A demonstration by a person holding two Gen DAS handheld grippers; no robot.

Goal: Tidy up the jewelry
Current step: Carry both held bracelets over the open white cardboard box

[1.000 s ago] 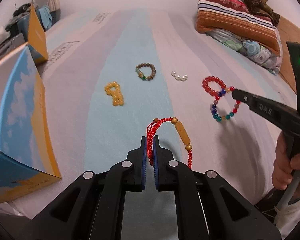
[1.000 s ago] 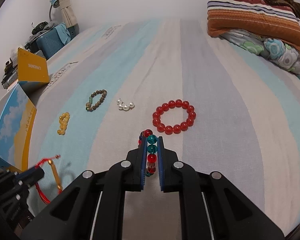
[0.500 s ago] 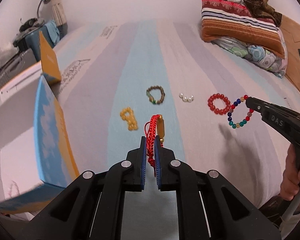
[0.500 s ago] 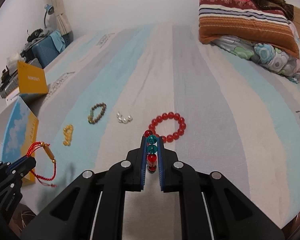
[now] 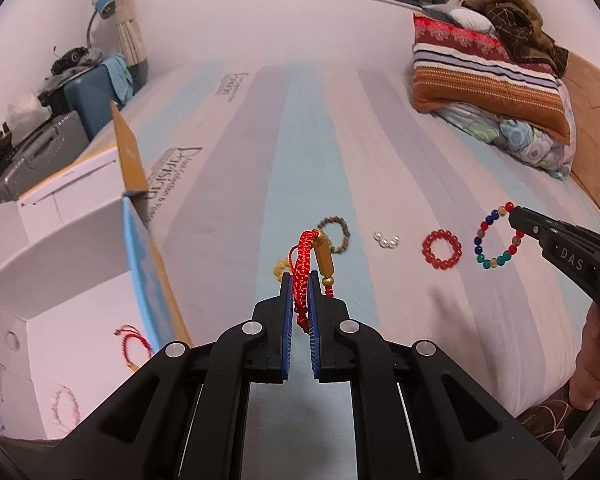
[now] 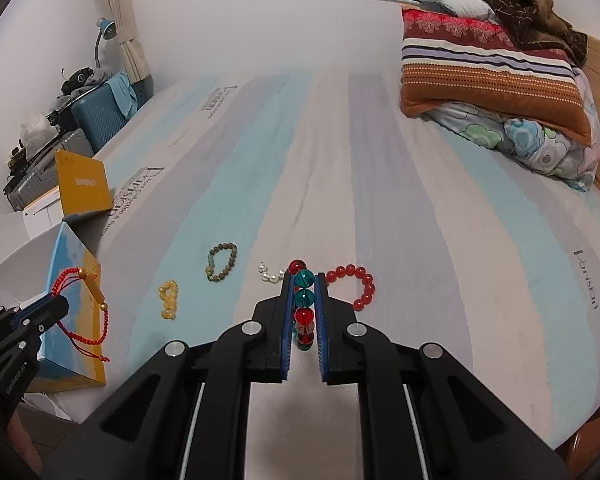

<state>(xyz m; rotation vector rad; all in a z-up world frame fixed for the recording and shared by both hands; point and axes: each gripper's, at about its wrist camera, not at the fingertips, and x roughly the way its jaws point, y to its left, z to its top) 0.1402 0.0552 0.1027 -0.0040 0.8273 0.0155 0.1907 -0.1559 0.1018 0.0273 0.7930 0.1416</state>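
Striped bed (image 6: 380,184), four pieces lying loose | left gripper (image 5: 300,300) pinching red cord bracelet (image 5: 302,268), aloft beside open box (image 5: 80,272) | right gripper (image 6: 303,304) pinching bead bracelet (image 5: 496,236), also aloft | step: carry to box | next: swing over box, spread jaws

Striped mattress (image 6: 380,200), red bead bracelet (image 6: 354,286), pearls (image 6: 270,274), brown bracelet (image 6: 222,262), yellow bracelet (image 6: 169,300), pillows (image 6: 492,76)
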